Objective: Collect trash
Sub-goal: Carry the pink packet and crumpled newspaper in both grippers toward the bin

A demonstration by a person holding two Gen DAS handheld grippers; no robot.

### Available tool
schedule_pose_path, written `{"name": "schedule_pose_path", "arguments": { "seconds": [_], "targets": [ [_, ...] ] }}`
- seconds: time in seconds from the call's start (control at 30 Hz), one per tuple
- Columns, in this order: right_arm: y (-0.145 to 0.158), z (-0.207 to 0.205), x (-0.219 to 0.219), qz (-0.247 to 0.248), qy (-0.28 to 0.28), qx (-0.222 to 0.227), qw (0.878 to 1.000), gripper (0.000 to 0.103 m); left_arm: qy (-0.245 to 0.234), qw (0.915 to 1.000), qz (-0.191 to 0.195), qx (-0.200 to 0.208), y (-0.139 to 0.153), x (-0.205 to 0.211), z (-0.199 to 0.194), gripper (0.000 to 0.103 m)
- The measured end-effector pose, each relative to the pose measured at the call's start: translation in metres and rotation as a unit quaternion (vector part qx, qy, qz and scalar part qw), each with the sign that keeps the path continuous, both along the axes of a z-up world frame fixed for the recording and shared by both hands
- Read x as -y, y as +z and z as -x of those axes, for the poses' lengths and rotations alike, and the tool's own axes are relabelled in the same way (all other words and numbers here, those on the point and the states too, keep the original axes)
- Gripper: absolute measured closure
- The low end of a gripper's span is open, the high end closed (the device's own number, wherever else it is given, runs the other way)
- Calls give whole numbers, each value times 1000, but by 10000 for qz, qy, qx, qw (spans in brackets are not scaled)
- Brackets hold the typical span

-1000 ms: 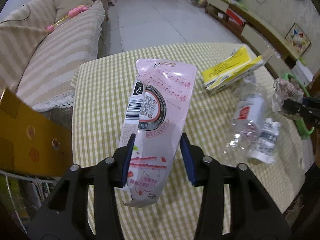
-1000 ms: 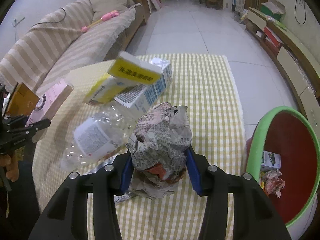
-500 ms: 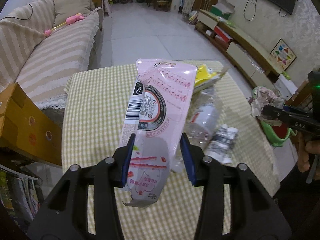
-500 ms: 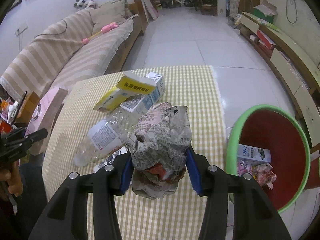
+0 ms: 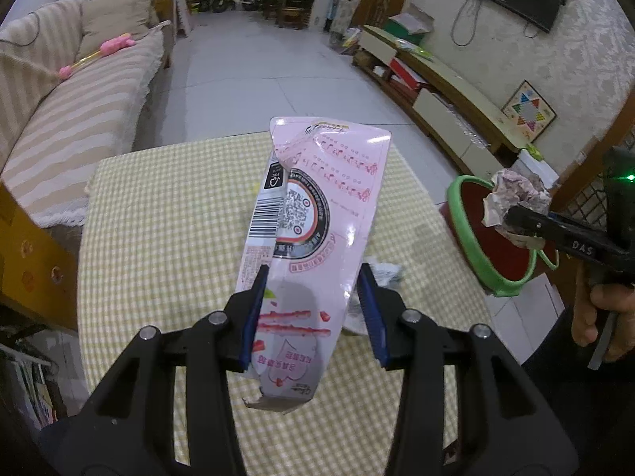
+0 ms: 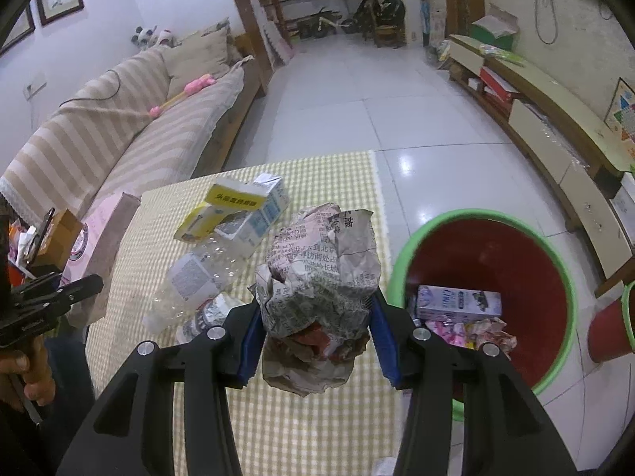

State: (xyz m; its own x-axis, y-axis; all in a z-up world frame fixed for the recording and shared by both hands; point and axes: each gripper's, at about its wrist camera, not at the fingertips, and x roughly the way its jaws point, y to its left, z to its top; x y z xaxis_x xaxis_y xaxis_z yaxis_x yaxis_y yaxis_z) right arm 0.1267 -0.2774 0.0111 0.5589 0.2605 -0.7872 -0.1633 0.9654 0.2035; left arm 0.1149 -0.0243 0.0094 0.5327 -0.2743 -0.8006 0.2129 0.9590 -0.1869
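The left gripper point(image 5: 313, 313) is clamping a pink snack wrapper point(image 5: 313, 238), holding it upright above the checked table point(image 5: 166, 214). The right gripper point(image 6: 313, 337) is squeezing a crumpled newspaper ball point(image 6: 321, 273) over the table's right edge, just beside the red bin with a green rim point(image 6: 488, 261) standing on the floor. A clear plastic bottle point(image 6: 194, 277) and a yellow carton point(image 6: 226, 210) are lying on the table to the left.

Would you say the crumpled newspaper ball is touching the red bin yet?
Apart. The right wrist view shows the newspaper ball clamped in the right gripper above the table, short of the red bin.
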Motion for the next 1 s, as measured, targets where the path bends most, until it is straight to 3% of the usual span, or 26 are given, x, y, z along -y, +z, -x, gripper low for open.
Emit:
{"name": "schedule_pose_path", "arguments": {
  "seconds": [0.5,0.83,1.0],
  "targets": [
    [10,1,79,-80,-718,131,9973,57,-806,9966,102,99,11,90,-28,61],
    [8,5,140,-292,-1308,81,9909,57,-1418,9896,189,114,13,156,-45,61],
    [2,4,150,-30,-1470,75,9891,57,-1594,9868,278,40,9,181,-50,61]
  ]
}}
